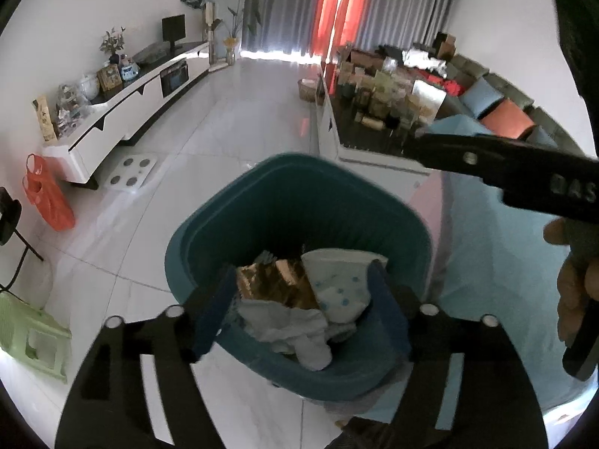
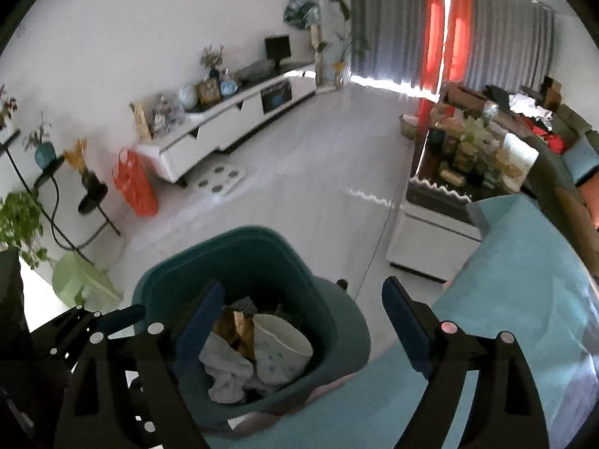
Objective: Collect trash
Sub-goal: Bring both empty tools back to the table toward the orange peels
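**Ana:** Tongs first: the left tongs (image 1: pixel 299 295) hang right over the teal trash bin (image 1: pixel 299 194), spread wide with nothing pinched. The right tongs (image 2: pixel 299 321) are spread too, and empty.

**Ben:** So which step is this?

**Ana:** I'd judge a drop has just finished. The trash lies loose inside the bin, below the pads, not gripped.

**Ben:** Run through it, biggest down.

**Ana:** The bin stands on the tiled floor (image 1: pixel 232 119), against the edge of a light-blue covered surface (image 1: pixel 494 262) at its 3 o'clock; I can't tell if that's a bed or a sofa. Inside, crumpled white paper (image 1: pixel 288 325) sits toward 6 o'clock, a white paper cup with blue dots (image 1: pixel 337 280) on its side toward 3 o'clock, and a shiny gold wrapper (image 1: pixel 277 280) toward 10 o'clock, all touching.

**Ben:** And the next move?

**Ana:** Probably lifting both tongs clear of the rim and turning to find more litter. No loose piece shows on the blue cover, so a search seems needed.

**Ben:** Pose of the hands?

**Ana:** Both tools tilt steeply down toward the bin. In the left view the right tool crosses at 2 o'clock, with the person's fingers (image 1: pixel 569 292) wrapped on its handle at 3 o'clock.
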A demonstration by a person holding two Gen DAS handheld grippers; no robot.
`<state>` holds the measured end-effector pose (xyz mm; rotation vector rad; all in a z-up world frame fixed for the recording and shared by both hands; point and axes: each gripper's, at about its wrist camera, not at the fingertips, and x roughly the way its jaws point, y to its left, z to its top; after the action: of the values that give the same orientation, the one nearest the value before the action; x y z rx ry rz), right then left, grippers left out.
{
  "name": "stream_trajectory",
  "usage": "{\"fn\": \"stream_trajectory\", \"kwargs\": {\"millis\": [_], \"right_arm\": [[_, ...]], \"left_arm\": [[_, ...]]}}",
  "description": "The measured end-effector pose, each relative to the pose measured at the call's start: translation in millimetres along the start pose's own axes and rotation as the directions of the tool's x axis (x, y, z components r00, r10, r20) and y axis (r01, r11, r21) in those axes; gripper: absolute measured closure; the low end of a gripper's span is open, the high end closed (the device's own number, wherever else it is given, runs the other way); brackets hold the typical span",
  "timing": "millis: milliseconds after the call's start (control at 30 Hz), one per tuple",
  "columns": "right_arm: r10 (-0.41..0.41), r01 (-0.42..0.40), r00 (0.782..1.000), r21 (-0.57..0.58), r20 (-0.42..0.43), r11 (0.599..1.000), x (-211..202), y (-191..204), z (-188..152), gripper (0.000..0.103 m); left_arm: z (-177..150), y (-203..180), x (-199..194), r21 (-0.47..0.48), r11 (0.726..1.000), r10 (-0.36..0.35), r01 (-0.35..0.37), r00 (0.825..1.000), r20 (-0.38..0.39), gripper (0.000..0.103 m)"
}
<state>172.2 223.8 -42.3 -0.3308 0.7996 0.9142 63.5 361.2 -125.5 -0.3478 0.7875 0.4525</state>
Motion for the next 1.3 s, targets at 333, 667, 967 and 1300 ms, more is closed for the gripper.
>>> {"fn": "stream_trajectory", "kwargs": {"millis": [333,667,967,1300], "right_arm": [[-0.033,0.025,0.986,0.051,0.166,0.998,-77.6,-24.3,-17.1,0.007],[-0.076,0.050,0.957,0.098,0.279,0.994,-142.9,-44.2,-52.7,0.007],[-0.163,0.097,0.927,0.204,0.338,0.974,-198.3,-80.2,-99.9,0.007],[-0.302,0.206,0.890,0.290,0.341,0.935,-247.0,-109.9,-157.1,0.007]], "left_arm": [[12.0,-19.0,-63.5,-0.012,1.000,-0.022,0.023,0.990,0.140,0.006],[14.6,-43.5,-124.8,-0.031,0.999,-0.019,0.029,0.962,0.273,0.005],[8.1,-106.3,-164.7,0.075,0.992,-0.117,0.097,0.927,0.355,0.005],[-13.8,-178.7,-182.9,0.185,0.957,-0.276,0.225,0.901,0.335,0.005]]}}
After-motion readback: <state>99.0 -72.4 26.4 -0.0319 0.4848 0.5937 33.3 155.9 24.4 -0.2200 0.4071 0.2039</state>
